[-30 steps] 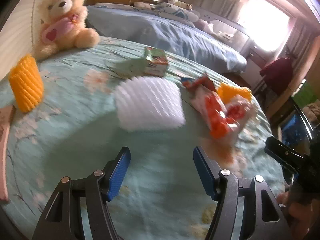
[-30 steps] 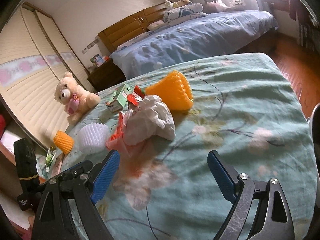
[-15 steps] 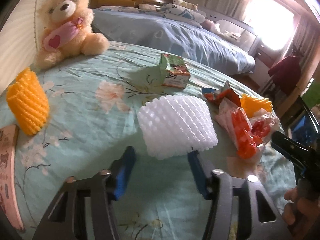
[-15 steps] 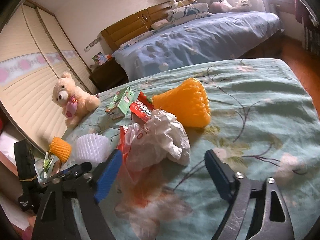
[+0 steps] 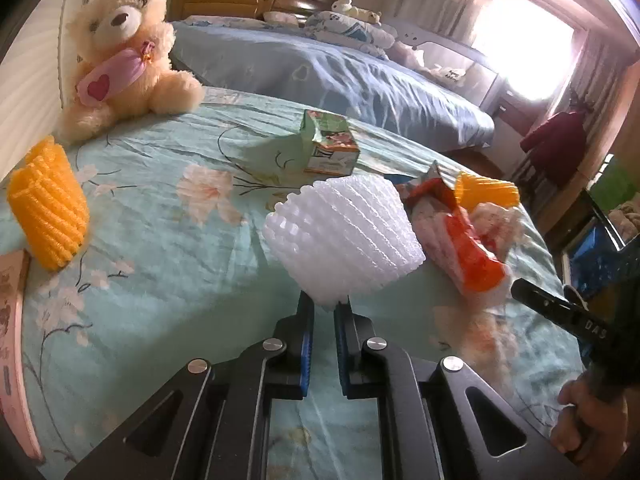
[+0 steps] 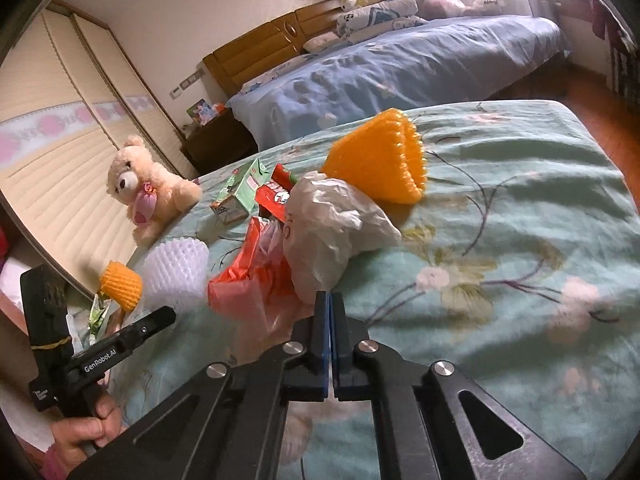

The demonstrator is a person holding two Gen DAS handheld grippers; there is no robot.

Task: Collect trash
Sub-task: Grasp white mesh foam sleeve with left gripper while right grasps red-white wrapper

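While both hands work side by side over the floral bedspread, each gripper takes its own piece of litter; the left gripper is closing on the near lower edge of the white foam net, its blue pads pinching the mesh where it narrows, probably because that thin rim is the only part soft enough to fit between them; the right gripper has its jaws drawn fully together at the near corner of the crumpled white plastic bag, and whether a fold of film is actually caught between the pads I cannot tell, since the bag's edge just meets their tips.

Trash lies in a loose heap towards the middle of the bed; the red plastic bag sprawls just beside the white one, touching it, with a red wrapper and a green juice carton behind; one orange foam net lies on its side beyond the bags, and a second orange foam net stands apart near the bed's left edge, close to the teddy bear, which looks like a keeper rather than rubbish.

Nothing is lifted yet; both pieces rest on the cover, so the collecting looks barely begun; light foam and slack film should come up easily, though the bag may slip.
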